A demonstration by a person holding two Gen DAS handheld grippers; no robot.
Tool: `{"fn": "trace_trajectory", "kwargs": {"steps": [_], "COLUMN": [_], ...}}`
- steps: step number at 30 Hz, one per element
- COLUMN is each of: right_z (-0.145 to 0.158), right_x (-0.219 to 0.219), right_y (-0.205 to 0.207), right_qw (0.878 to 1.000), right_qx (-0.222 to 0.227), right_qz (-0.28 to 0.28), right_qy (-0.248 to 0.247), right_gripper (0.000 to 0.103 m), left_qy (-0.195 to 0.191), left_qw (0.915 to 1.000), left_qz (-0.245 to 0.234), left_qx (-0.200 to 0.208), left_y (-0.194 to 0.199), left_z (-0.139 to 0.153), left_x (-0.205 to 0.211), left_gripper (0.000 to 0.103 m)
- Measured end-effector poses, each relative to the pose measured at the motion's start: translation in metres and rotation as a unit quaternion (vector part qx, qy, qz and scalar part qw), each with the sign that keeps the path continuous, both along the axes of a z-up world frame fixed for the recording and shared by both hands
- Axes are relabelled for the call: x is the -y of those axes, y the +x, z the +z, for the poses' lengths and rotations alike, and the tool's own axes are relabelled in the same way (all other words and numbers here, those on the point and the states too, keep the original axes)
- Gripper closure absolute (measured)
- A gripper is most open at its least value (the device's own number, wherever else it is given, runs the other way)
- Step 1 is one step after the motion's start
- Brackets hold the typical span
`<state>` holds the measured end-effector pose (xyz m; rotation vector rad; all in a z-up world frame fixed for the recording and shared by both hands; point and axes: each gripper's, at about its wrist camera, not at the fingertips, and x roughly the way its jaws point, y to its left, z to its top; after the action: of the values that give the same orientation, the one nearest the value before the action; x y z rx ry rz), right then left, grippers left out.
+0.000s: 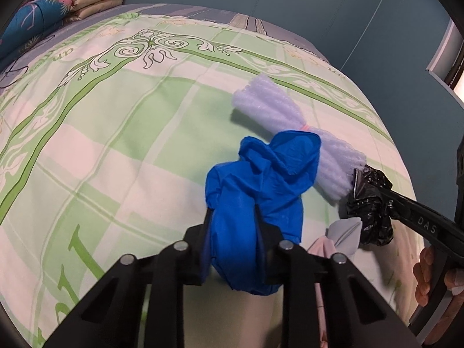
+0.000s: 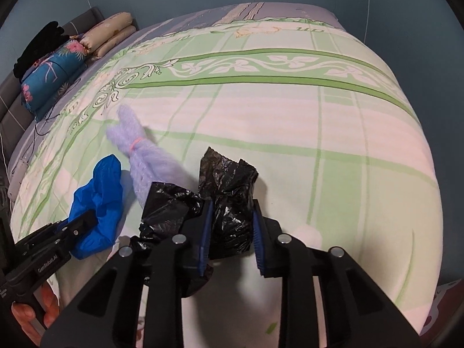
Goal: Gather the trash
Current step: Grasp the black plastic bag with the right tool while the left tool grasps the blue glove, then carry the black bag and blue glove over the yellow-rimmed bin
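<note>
bed (image 1: 121, 133), green checked cover | left tool (image 1: 233, 226) clamped on blue glove (image 1: 255, 191), right tool (image 2: 232, 226) clamped on black bag (image 2: 232, 203), near bed's front edge | risk: slack plastic slips out when lifted; foam roll (image 1: 278, 110) uncollected

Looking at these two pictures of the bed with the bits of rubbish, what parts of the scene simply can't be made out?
- Left wrist view: the lower part of the blue glove is hidden between the left gripper fingers.
- Left wrist view: a pale pink and grey item is mostly covered by the gripper; what it is cannot be told.
- Right wrist view: the underside of the black plastic bag is hidden by the right gripper.
- Both views: any bin is out of frame.
</note>
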<state>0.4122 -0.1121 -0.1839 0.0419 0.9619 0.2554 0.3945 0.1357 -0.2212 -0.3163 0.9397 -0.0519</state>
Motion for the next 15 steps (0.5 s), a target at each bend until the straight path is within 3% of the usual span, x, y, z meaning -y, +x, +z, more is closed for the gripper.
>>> {"fn": "trace_trajectory", "kwargs": {"steps": [15], "right_z": [0.052], "right_x": [0.035], "right_y": [-0.048], "right_qw": [0.999], "right_qx": [0.041], "right_qz": [-0.007], "right_qy": [0.028], "right_gripper": [0.084], "left_qy": [-0.002], "left_qw": [0.9998], "left_qz": [0.006], "left_qx": [0.019], "left_y": [-0.031], "left_z": [0.033], "left_x": [-0.008], "left_gripper": [0.088]}}
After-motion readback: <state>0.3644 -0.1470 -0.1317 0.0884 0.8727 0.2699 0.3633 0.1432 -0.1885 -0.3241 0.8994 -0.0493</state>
